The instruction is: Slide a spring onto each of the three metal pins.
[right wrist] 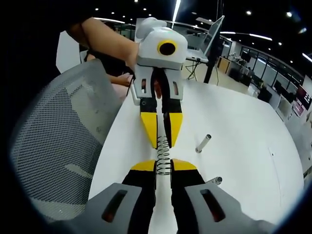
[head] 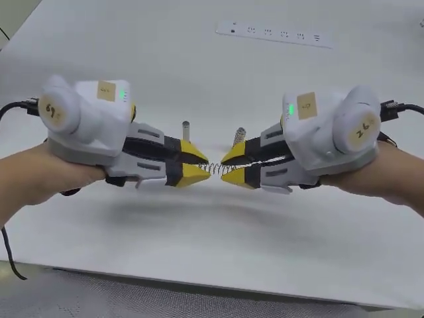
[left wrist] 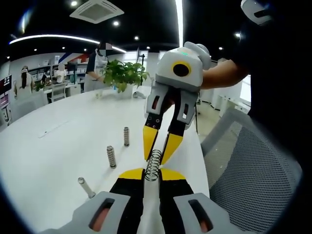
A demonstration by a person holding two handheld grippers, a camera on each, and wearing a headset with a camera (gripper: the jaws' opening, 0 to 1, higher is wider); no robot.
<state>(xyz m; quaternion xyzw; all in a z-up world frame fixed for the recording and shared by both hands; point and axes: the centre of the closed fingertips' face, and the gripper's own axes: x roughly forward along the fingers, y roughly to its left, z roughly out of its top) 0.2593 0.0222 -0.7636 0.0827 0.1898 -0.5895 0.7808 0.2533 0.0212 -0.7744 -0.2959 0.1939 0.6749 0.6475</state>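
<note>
Two grippers meet tip to tip above a white table, sharing one spring between them. In the head view the left gripper reaches in from the left and the right gripper from the right. The spring lies level in the small gap between their yellow tips, clear of the table.

The left gripper view shows the left gripper with its jaws drawn together on the near end of the spring, while the right gripper pinches the far end. The right gripper view gives the same scene from the other side: the right gripper is clamped on one end of the spring and the left gripper on the other.

Three pins stand upright on the table beyond the grippers. In the left gripper view a bare pin stands nearest, and behind it in a row are two sprung pins, each wearing a coil. In the head view the bare pin rises just behind the left gripper's tips, and one of the sprung pins leans behind the right gripper's. The right gripper view catches the bare pin to the right of the jaws.

A power strip lies near the table's far edge. A mesh chair sits beside the table, and a plant stands at its far end.
</note>
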